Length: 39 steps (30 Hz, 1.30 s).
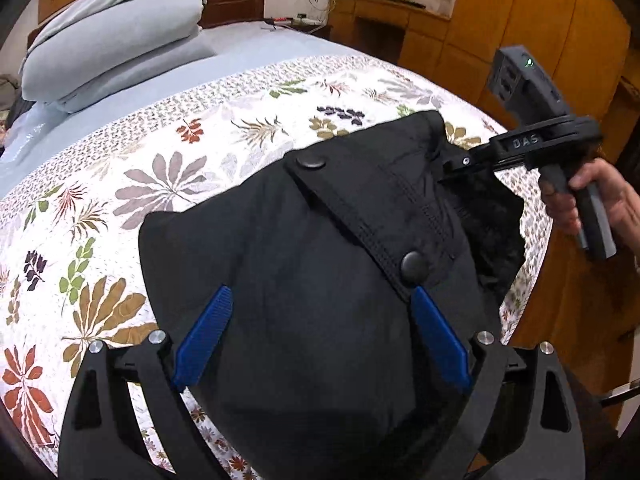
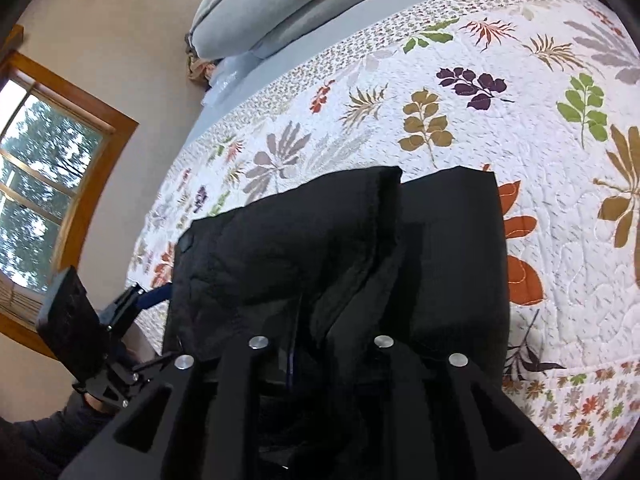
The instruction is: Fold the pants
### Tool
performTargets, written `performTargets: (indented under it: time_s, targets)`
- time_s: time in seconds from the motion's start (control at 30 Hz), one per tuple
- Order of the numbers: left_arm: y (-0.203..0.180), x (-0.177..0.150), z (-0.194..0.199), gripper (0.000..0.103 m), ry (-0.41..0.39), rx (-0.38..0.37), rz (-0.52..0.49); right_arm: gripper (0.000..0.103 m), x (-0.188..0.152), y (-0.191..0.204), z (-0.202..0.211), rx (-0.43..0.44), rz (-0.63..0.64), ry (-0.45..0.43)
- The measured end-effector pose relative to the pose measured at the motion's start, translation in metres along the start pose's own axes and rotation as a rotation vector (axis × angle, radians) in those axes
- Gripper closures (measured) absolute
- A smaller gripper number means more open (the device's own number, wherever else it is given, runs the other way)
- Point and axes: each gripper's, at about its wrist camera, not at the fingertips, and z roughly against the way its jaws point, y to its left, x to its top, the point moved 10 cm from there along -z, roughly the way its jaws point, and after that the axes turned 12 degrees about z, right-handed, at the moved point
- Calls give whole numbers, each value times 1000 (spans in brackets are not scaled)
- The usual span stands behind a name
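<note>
Pants (image 1: 312,280): black, thick, folded into a bulky bundle; lie at the near right part of the quilt, by the bed's near edge.
Pants detail: a flap strip runs slantwise across the top with two round black snap buttons (image 1: 414,265), one far, one near.
Pants from the right wrist view (image 2: 320,240): two stacked folds side by side, a dark furry lining showing in the gap between them.
Left gripper (image 1: 322,336): claw spread wide, blue fingers (image 1: 204,340) on either side of the bundle's near part, over the cloth; whether the pads touch the fabric cannot be told.
Right gripper (image 1: 456,166): reaches in from the right to the bundle's far right corner; its tips sit at the fabric and the fuzzy lining there. No earlier view to compare; whether the pads pinch the cloth or sit slack cannot be told, as in its own view the fingers are lost against the black fabric.
Hand (image 1: 592,204): wraps the right gripper's grey handle, off the bed's right edge.
Quilt (image 1: 140,184): white, printed with leaves in rust, olive, green, purple; spread under the pants.
Bedsheet (image 1: 248,52): pale blue, beyond the quilt.
Duvet (image 1: 112,36): grey, folded thick, piled at the far left.
Cabinets (image 1: 500,32): orange wood, far right.
Window (image 2: 40,184): wood-framed, left wall.
</note>
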Motion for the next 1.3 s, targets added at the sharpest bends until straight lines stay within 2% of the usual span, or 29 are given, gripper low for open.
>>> performTargets:
  time_s: [0.07, 0.1, 0.13, 0.17, 0.2, 0.3, 0.4, 0.43, 0.47, 0.5, 0.53, 0.57, 0.63, 0.7, 0.77, 0.9, 1.0, 1.07, 1.1, 1.13, 1.17, 1.3]
  targets:
    - [-1, -1, -5, 11, 12, -4, -10, 77, -3, 0, 3, -21, 20, 11]
    - [-1, -2, -8, 11, 18, -3, -14, 65, -5, -2, 6, -54, 30, 21]
    - [-1, -3, -11, 10, 22, 3, -17, 44, -7, -4, 10, -91, 42, 27]
    - [0, -4, -13, 10, 26, 5, -24, 38, -10, -3, 13, -106, 58, 27]
    - [0, -4, -14, 10, 28, 5, -24, 34, -14, 0, 18, -106, 78, 32]
    - [1, -4, -16, 10, 30, 1, -14, 30, -29, 3, 23, -116, 95, 73]
    - [2, -4, -18, 10, 31, 2, -9, 30, -48, 5, 19, -115, 93, 124]
    - [3, -4, -19, 10, 31, 4, -8, 33, -50, 7, 18, -115, 107, 124]
    - [3, -4, -19, 9, 32, 6, -9, 38, -51, 8, 17, -115, 117, 125]
    - [3, -4, -20, 9, 33, 8, -9, 52, -53, 9, 17, -110, 119, 132]
    - [3, -4, -20, 9, 34, 12, -7, 60, -53, 8, 18, -110, 118, 129]
    - [4, -3, -20, 9, 34, 14, -3, 63, -52, 8, 20, -110, 119, 123]
    - [5, -1, -20, 8, 34, 18, 5, 77, -47, 7, 29, -95, 99, 94]
    - [5, 2, -21, 9, 33, 13, 12, 79, -45, 7, 42, -91, 84, 59]
    - [2, 3, -26, 9, 41, 6, 3, 79, -47, 7, 49, -119, 99, 53]
    - [-6, 1, -39, 7, 72, 15, -33, 78, -63, -5, 43, -209, 117, 109]
    - [-3, 1, -40, 6, 76, 5, -16, 69, -56, -7, 52, -212, 100, 79]
    - [0, 2, -34, 6, 71, 1, 9, 64, -42, -9, 70, -299, 137, 29]
    - [3, 3, -30, 6, 65, 3, 22, 58, -35, -5, 76, -313, 157, 3]
    - [7, 4, -25, 6, 58, 6, 35, 57, -27, 0, 81, -295, 179, -32]
    - [11, 4, -20, 6, 51, 15, 52, 57, -17, 11, 82, -243, 197, -73]
    - [20, -2, -14, 6, 47, 47, 62, 57, 3, 28, 56, -185, 229, -82]
